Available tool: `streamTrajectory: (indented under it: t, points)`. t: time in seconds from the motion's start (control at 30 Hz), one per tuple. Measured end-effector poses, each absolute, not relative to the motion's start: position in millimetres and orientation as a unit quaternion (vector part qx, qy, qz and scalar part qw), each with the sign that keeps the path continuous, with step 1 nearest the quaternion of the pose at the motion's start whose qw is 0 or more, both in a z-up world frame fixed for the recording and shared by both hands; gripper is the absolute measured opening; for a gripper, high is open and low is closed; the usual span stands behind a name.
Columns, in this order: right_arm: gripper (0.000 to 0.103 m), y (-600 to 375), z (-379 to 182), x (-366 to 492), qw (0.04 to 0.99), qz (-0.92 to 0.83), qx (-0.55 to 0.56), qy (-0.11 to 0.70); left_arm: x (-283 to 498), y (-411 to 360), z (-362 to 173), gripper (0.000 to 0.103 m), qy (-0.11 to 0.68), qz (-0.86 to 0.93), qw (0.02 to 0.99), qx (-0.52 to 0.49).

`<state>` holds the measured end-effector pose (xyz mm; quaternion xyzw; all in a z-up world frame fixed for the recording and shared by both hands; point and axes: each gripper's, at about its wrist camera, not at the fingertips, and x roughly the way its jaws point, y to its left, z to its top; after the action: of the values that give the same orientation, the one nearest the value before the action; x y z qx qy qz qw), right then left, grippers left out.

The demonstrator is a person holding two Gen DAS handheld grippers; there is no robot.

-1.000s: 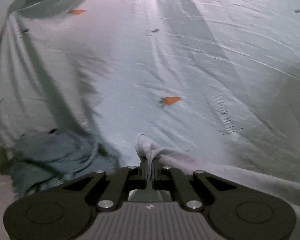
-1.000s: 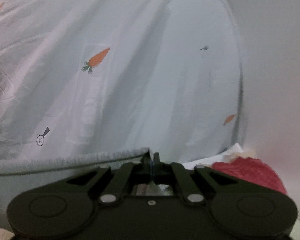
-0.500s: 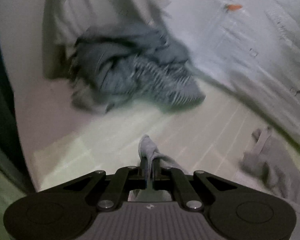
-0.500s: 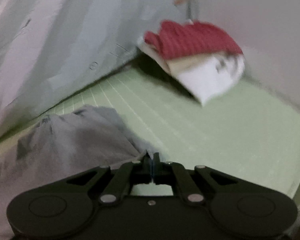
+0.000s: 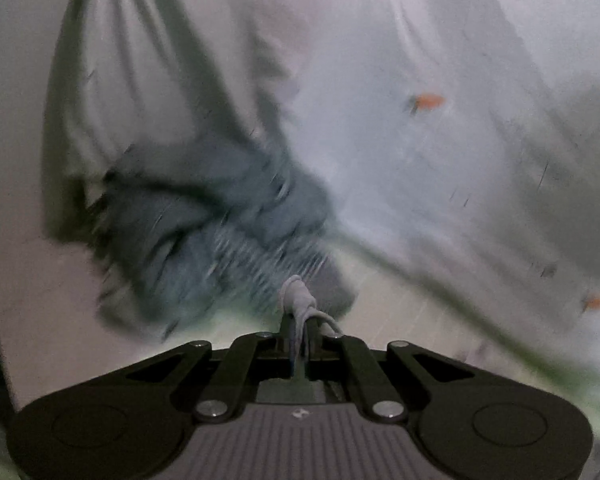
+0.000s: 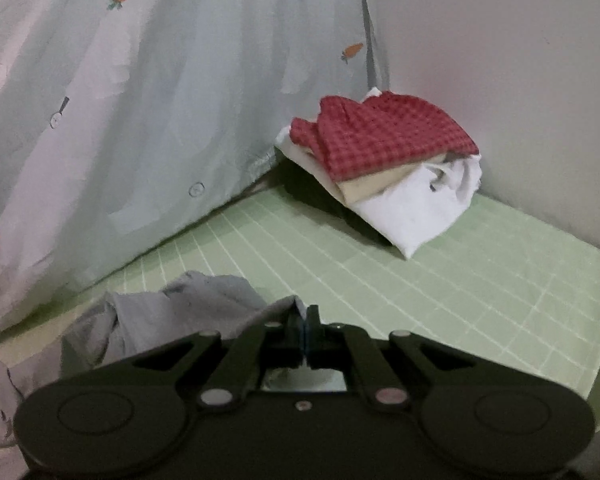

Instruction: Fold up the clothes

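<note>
My left gripper (image 5: 298,320) is shut on a bunched corner of a grey garment (image 5: 298,294), which pokes up between the jaws. My right gripper (image 6: 303,316) is shut on another edge of the same grey garment (image 6: 180,312), which lies crumpled on the green grid mat (image 6: 440,280) to the left of the jaws. The left wrist view is motion-blurred.
A pile of blue-grey clothes (image 5: 204,224) lies ahead of the left gripper. A folded stack with a red checked cloth (image 6: 388,136) on top of beige and white pieces sits at the mat's far corner. A pale carrot-print curtain (image 6: 160,100) hangs behind, next to a plain wall.
Both grippers have swung down from facing the curtain to facing the mat, still holding the garment. The garment now rests crumpled on the mat by the right gripper.
</note>
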<state>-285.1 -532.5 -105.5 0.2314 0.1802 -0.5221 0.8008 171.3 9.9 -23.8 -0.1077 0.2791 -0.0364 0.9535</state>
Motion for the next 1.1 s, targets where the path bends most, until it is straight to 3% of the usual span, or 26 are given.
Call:
streamTrajectory:
  t: [0.27,0.47,0.53,0.6,0.8,0.9,1.1]
  points:
    - [0.001,-527.7,-97.7,-284.6,0.799,-0.525,0.256,0.143,176.2,14.3,-2.6,0.005,0.238,-0.074,0.962,-0.115]
    - [0.003,-504.1,-135.1,-287.6,0.782,-0.521,0.262,0.220,157.8,59.0,-71.8,0.010,0.344,0.007,0.935,-0.085]
    - [0.014,-501.2,-151.4,-288.6,0.769,-0.515,0.284,0.251,152.3,77.7,-88.4,0.018,0.376,0.035,0.920,-0.101]
    - [0.039,-497.8,-160.3,-288.9,0.755,-0.520,0.305,0.257,148.0,95.7,-100.8,0.027,0.403,0.056,0.904,-0.131]
    - [0.067,-487.9,-159.6,-263.0,0.744,-0.536,0.313,0.248,151.8,90.6,-114.5,0.047,0.440,0.031,0.888,-0.133]
    - [0.081,-476.3,-156.8,-239.2,0.752,-0.538,0.270,0.269,154.9,79.9,-119.0,0.050,0.448,0.008,0.884,-0.131]
    - [0.083,-458.9,-157.5,-208.0,0.752,-0.536,0.244,0.295,168.0,54.4,-135.0,0.054,0.487,-0.020,0.867,-0.105]
